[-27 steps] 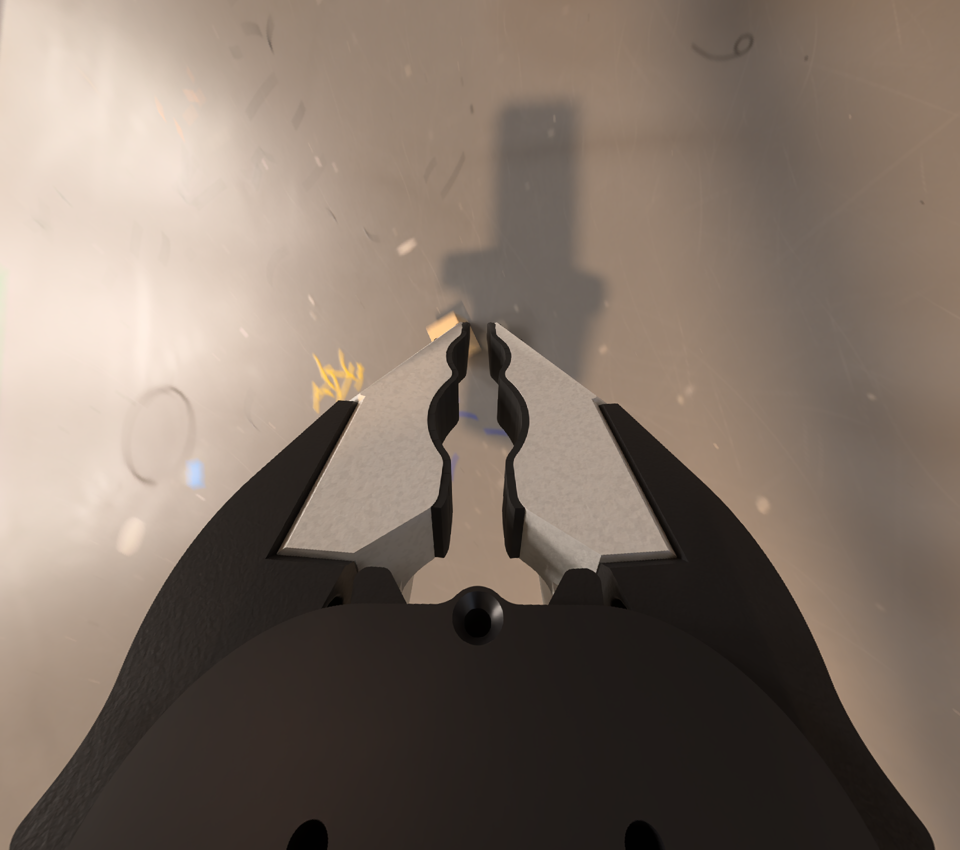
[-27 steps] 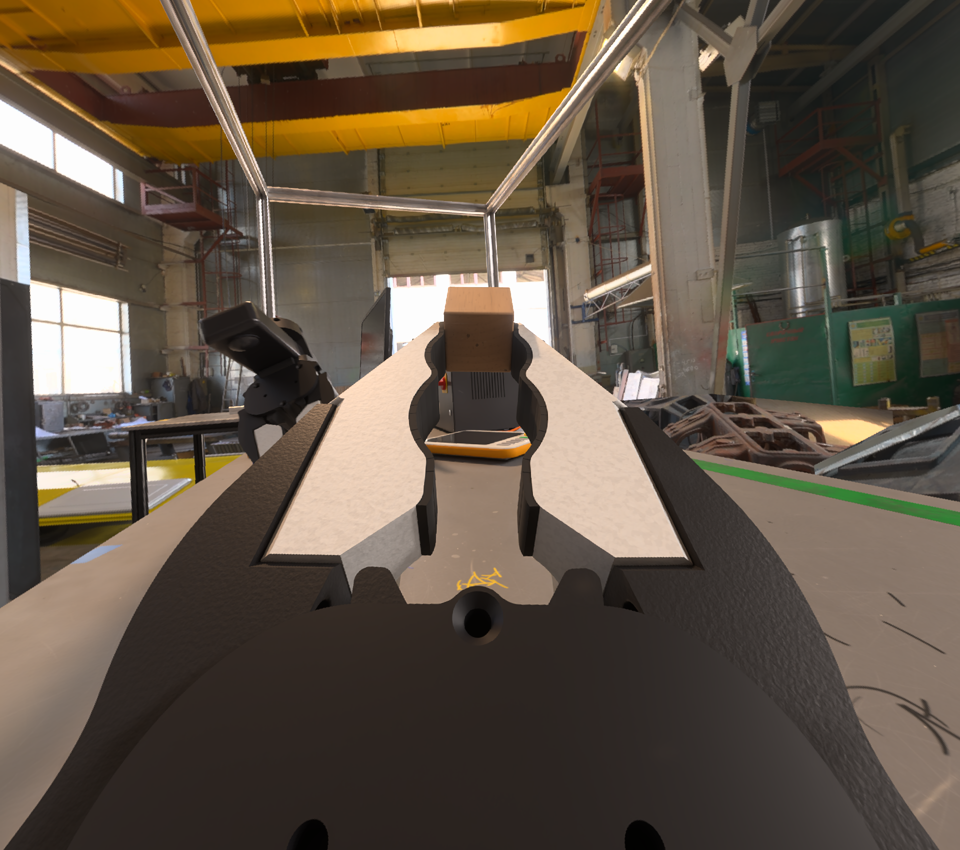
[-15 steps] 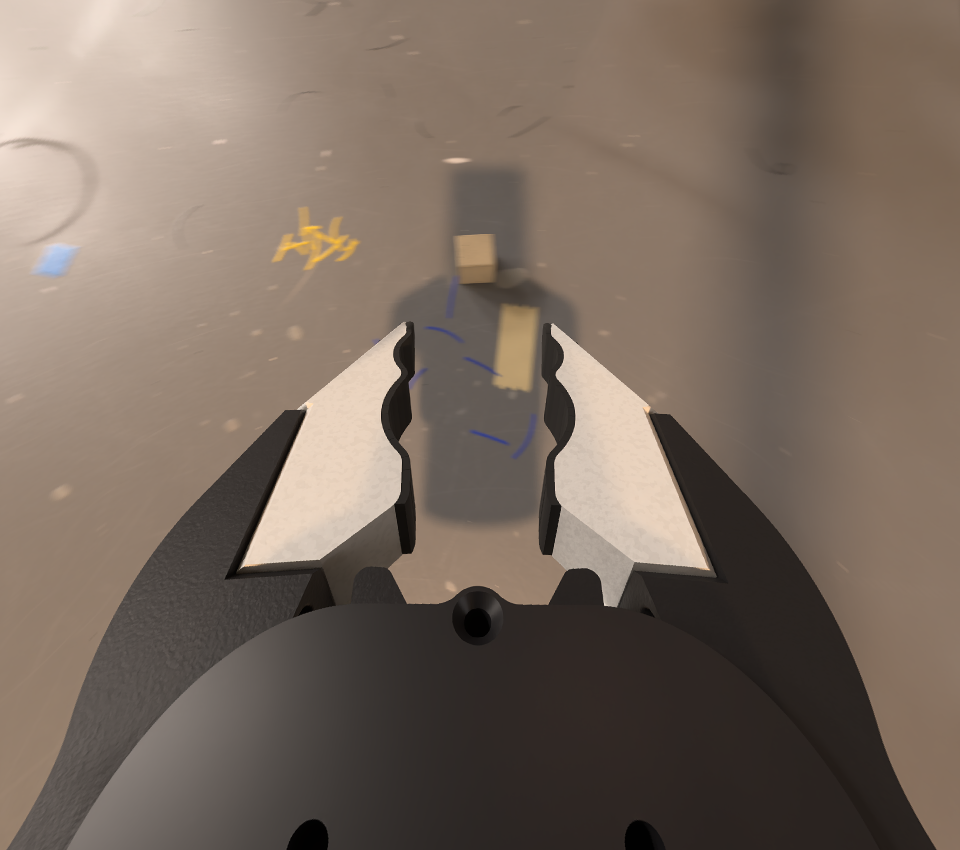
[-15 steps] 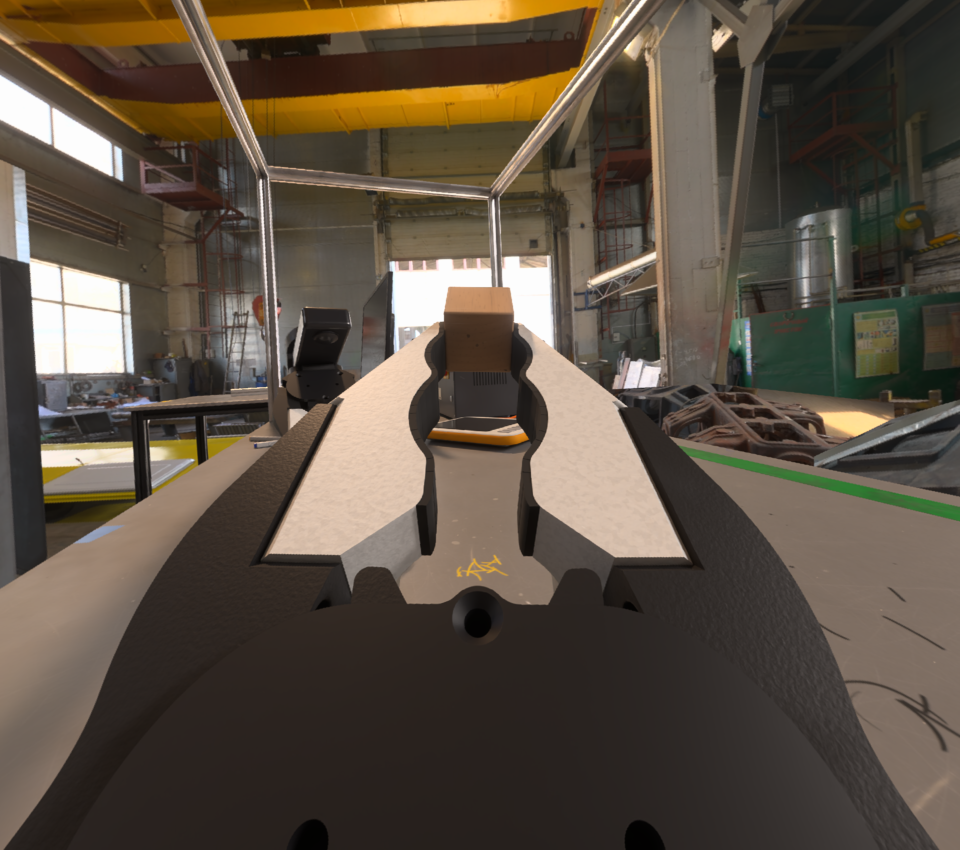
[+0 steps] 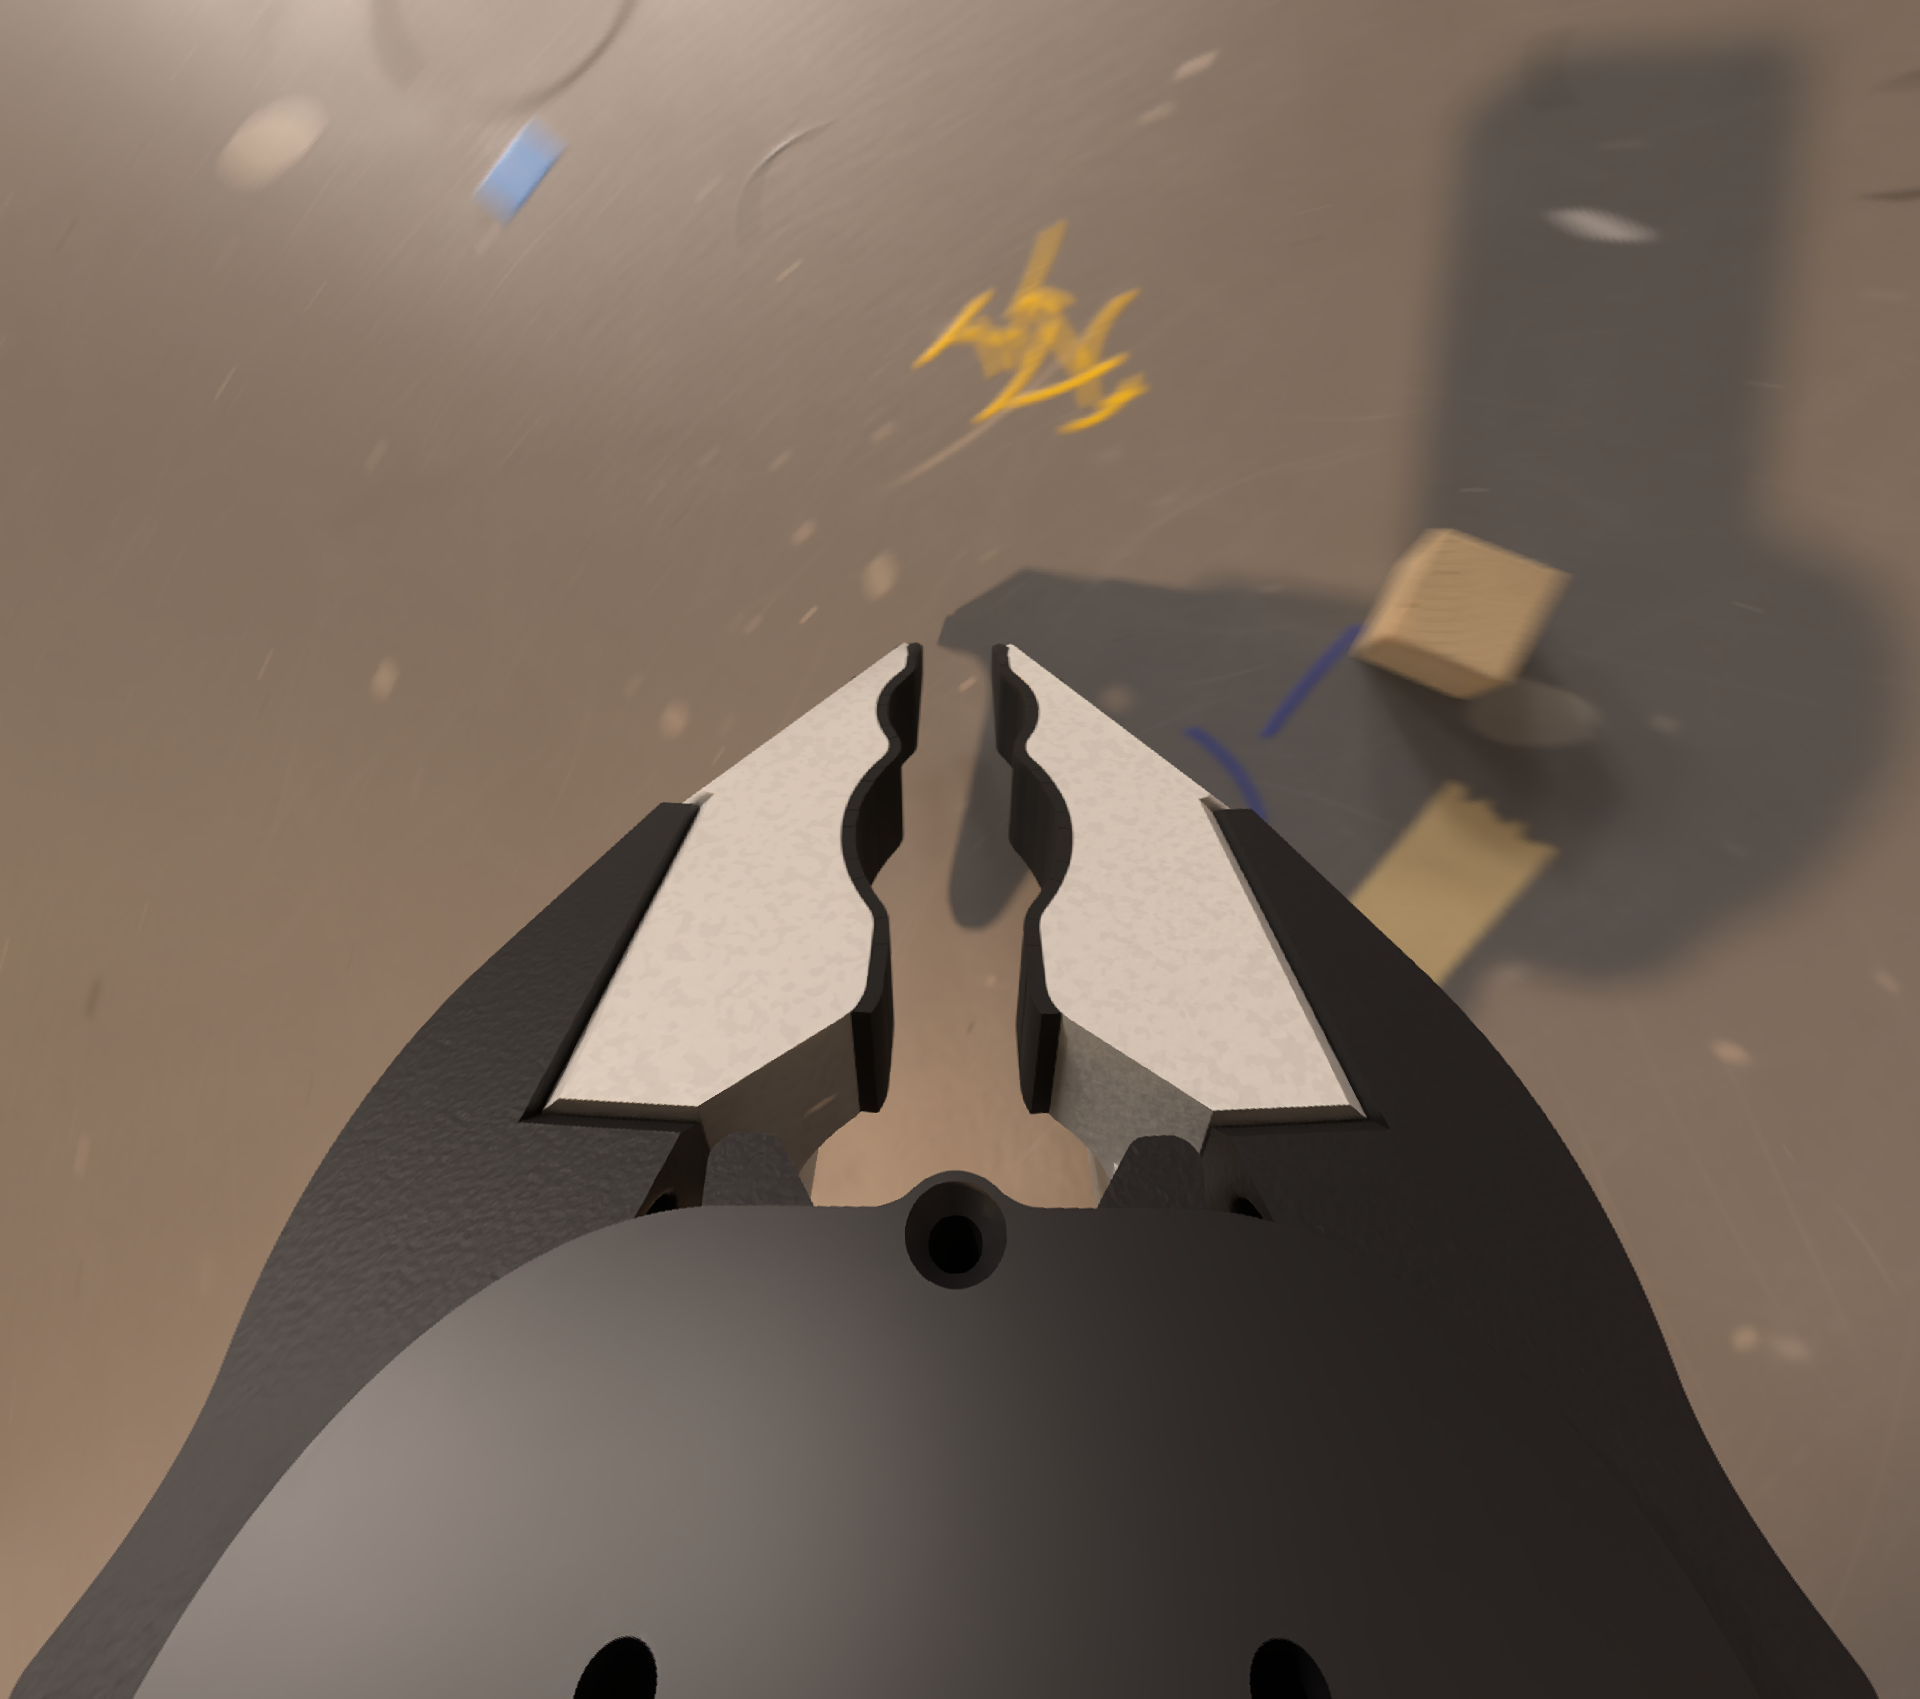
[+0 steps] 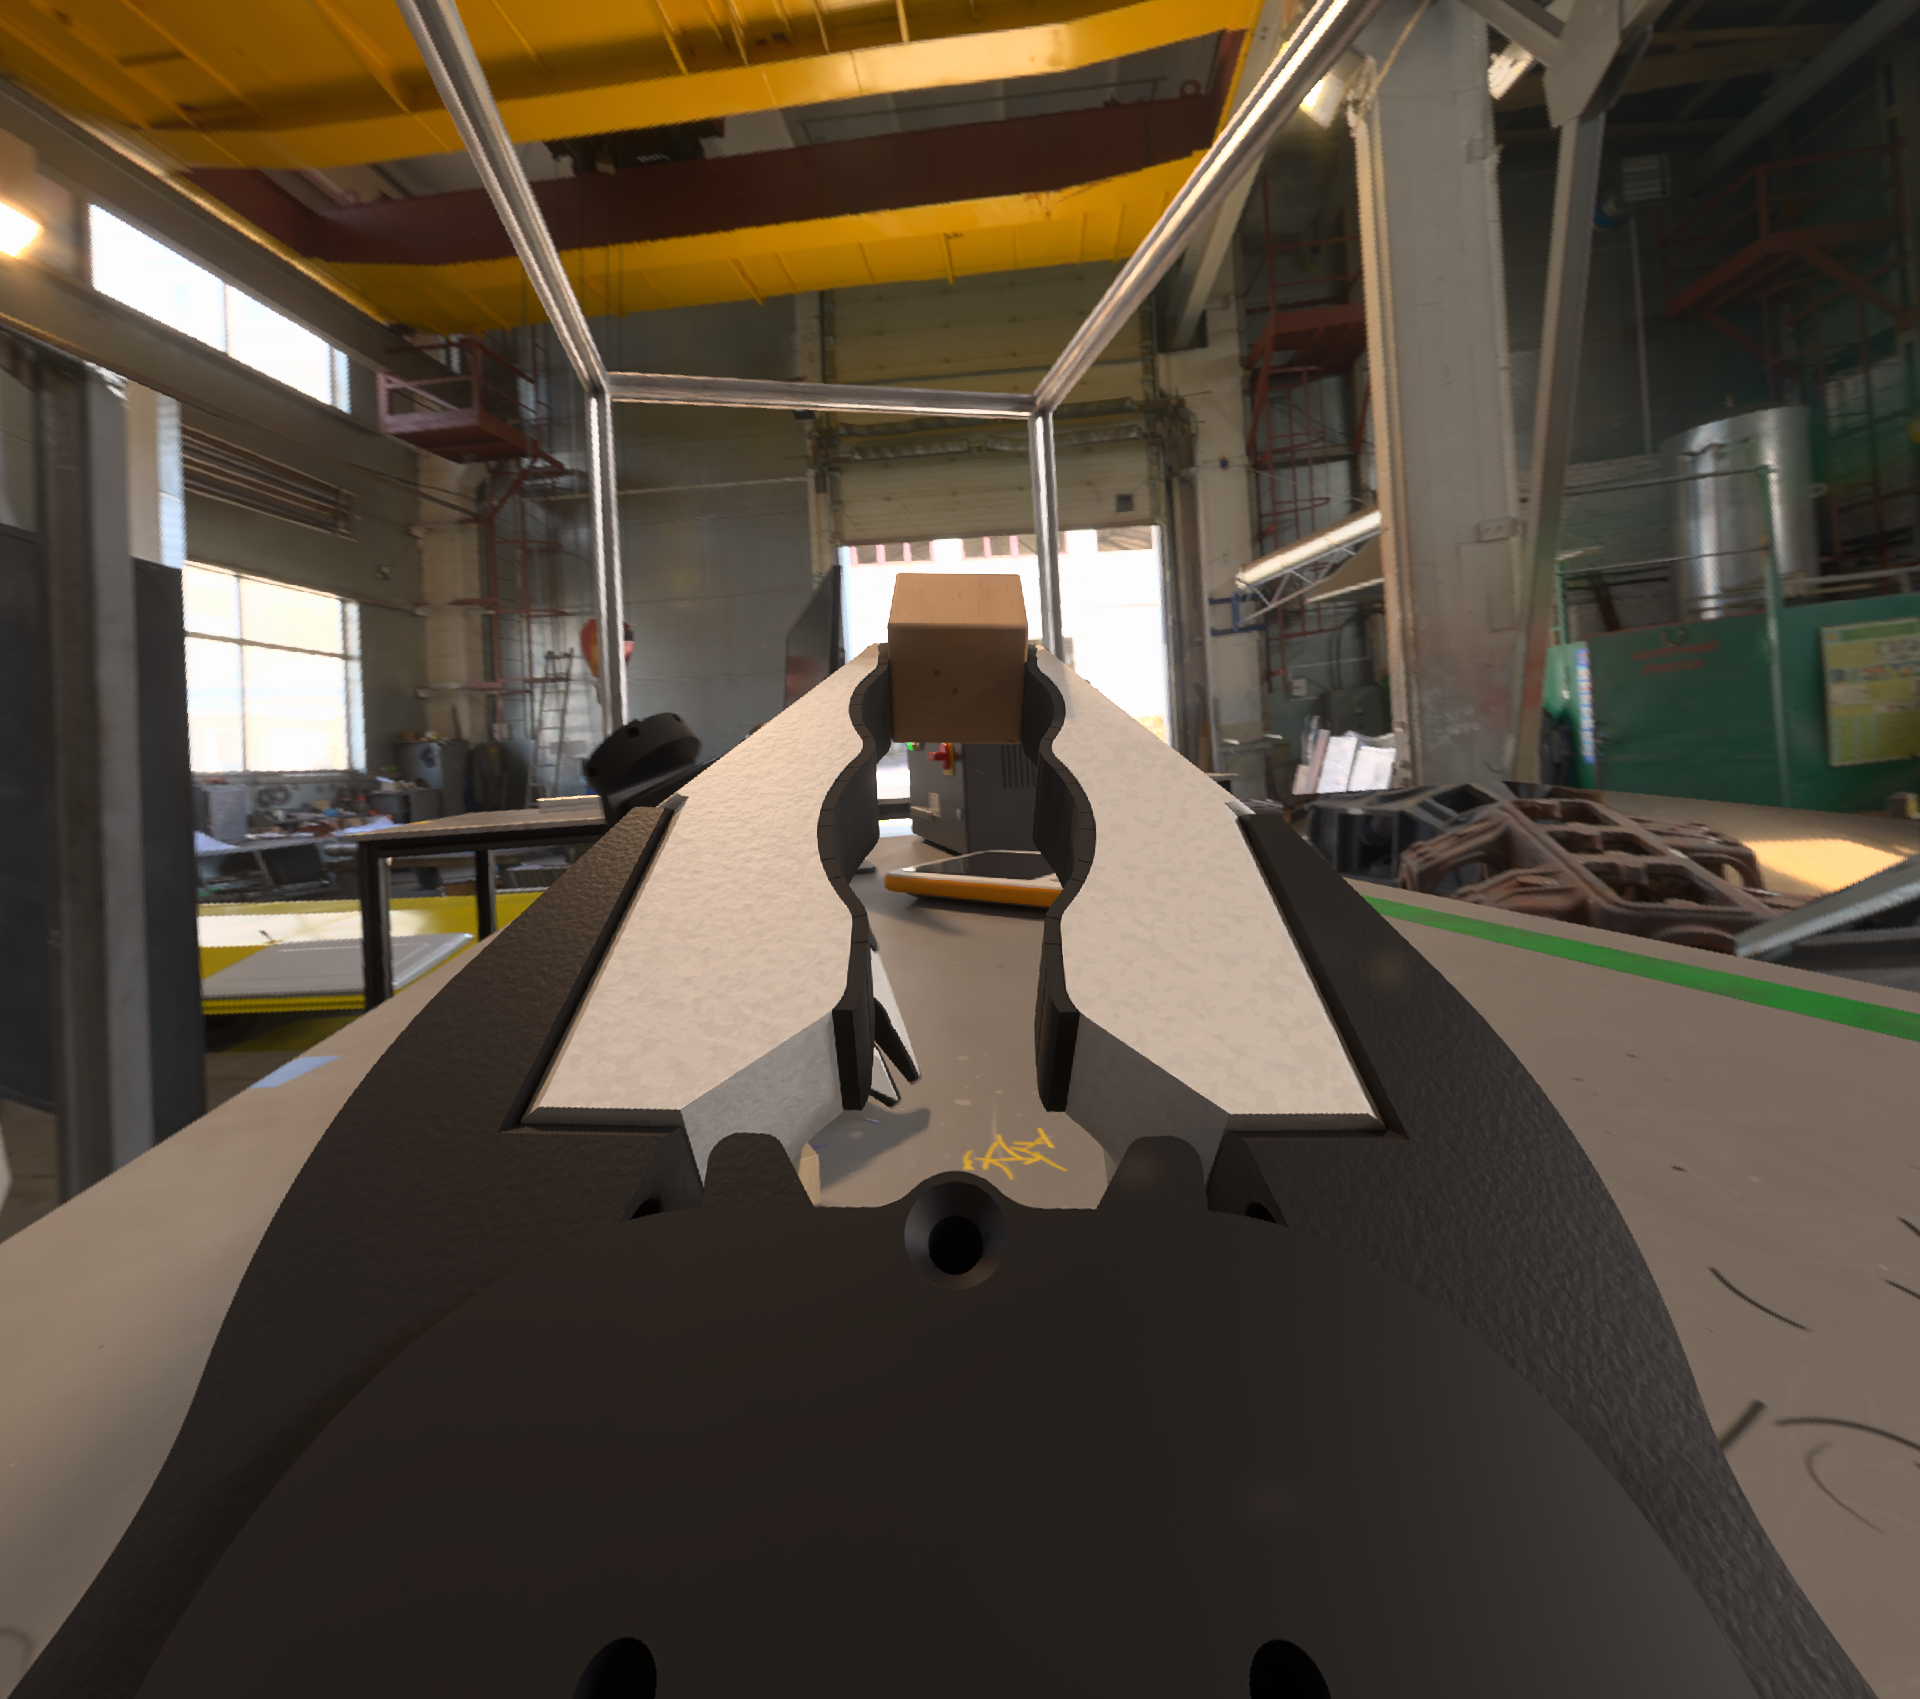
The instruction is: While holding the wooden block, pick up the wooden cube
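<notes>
The wooden cube (image 5: 1460,610) lies on the brown table (image 5: 416,506), light tan, tilted in the blurred left wrist view. My left gripper (image 5: 954,662) is above the table, to the left of the cube and apart from it. Its jaws are nearly together with nothing between them. My right gripper (image 6: 958,662) is shut on the wooden block (image 6: 956,673), a darker brown block held at the fingertips, level above the table. A black part of the left gripper (image 6: 644,745) shows low at the left in the right wrist view.
A tan tape strip (image 5: 1455,880) and blue pen marks (image 5: 1299,693) lie by the cube. A yellow scribble (image 5: 1039,350) and blue patch (image 5: 517,169) mark the table. An orange-edged phone (image 6: 977,875) and a grey box (image 6: 966,802) lie ahead of the right gripper. A metal frame (image 6: 821,392) stands overhead.
The left gripper's jaws went from wide open to nearly together, empty, and it swung left, so the cube moved from straight ahead to the right. The right gripper kept holding the block.
</notes>
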`<state>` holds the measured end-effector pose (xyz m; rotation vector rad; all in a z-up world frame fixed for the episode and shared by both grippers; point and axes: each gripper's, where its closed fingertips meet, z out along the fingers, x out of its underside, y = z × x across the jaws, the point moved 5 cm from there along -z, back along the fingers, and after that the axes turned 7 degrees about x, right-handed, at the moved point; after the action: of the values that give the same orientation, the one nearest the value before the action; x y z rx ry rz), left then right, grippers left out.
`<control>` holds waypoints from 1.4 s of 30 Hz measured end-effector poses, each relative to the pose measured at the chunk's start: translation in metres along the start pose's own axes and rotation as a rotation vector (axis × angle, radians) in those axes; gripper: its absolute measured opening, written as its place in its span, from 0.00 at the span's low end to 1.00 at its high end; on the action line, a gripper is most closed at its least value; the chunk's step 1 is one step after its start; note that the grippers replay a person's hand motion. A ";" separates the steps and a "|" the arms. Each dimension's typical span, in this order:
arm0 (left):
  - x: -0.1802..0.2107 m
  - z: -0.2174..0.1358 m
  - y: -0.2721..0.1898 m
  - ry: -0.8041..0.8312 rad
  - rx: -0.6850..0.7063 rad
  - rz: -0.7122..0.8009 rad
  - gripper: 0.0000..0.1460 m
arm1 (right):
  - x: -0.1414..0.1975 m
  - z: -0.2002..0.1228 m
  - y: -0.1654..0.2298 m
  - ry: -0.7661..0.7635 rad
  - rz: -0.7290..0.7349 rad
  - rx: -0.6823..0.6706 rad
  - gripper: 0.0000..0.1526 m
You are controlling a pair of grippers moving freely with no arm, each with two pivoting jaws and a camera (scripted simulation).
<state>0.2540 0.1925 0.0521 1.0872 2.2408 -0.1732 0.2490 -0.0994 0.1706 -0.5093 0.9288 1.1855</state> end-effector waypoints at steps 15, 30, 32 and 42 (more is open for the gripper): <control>-0.027 -0.025 -0.019 -0.187 0.208 0.172 0.20 | -0.009 -0.005 0.014 -0.091 0.079 -0.185 0.16; -0.028 -0.016 -0.071 -0.047 0.193 0.048 0.24 | 0.003 0.001 0.012 0.007 -0.001 -0.116 0.16; -0.032 -0.019 -0.075 -0.058 0.196 0.020 0.25 | 0.002 0.001 0.012 0.005 -0.005 -0.113 0.16; -0.028 0.003 -0.078 0.106 0.126 0.027 0.30 | 0.007 0.004 0.014 0.046 -0.029 -0.115 0.16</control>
<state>0.2106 0.1217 0.0544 1.2183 2.3340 -0.2532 0.2380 -0.0883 0.1690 -0.6433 0.8932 1.2100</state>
